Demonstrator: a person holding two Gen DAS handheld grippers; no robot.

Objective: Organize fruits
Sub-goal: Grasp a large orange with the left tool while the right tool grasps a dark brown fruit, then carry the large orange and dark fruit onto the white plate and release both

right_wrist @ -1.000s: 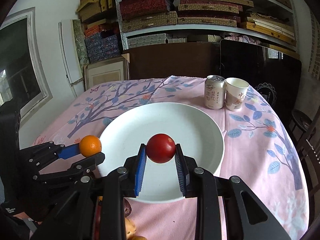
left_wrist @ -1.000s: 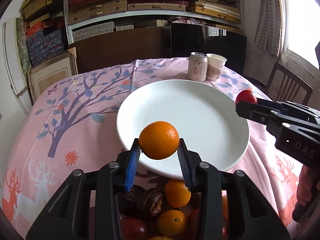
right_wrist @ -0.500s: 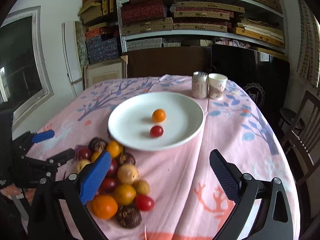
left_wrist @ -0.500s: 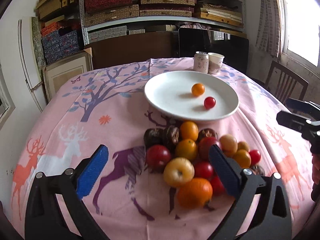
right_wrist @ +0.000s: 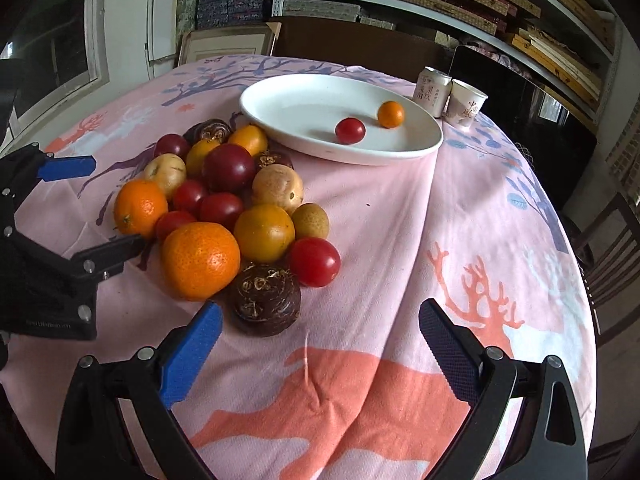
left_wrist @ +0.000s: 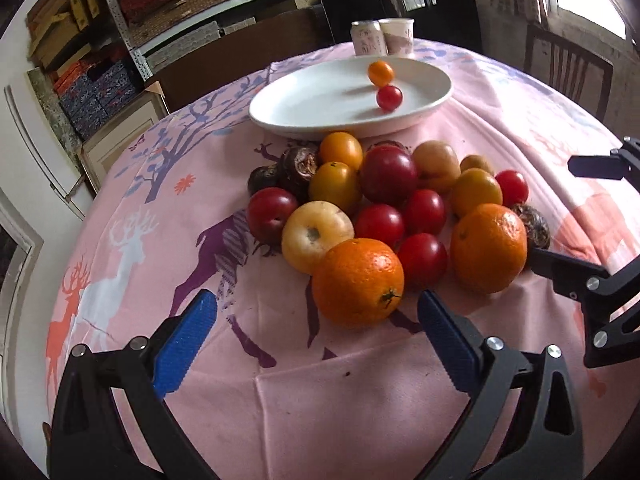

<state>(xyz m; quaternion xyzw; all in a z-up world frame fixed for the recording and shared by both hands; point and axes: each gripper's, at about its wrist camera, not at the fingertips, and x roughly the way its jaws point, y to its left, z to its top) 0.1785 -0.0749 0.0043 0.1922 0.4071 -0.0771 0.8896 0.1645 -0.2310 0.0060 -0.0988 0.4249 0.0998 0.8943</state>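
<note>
Left gripper (left_wrist: 316, 316) and right gripper (right_wrist: 318, 326), fingers spread wide and empty: the round, firm-looking large orange mandarin (left_wrist: 357, 282) is best clasped across its widest girth, since its rind may slip.

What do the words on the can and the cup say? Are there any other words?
Can: Chinese characters, too small to read surely.
Paper cup: red characters, the top one looks like "中"; the rest is blurred.
Left claw's body: a faint printed line, unreadable.
No other words show.

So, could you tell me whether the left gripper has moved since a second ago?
Yes. The left gripper has drawn back from the white plate toward the fruit pile.
</note>
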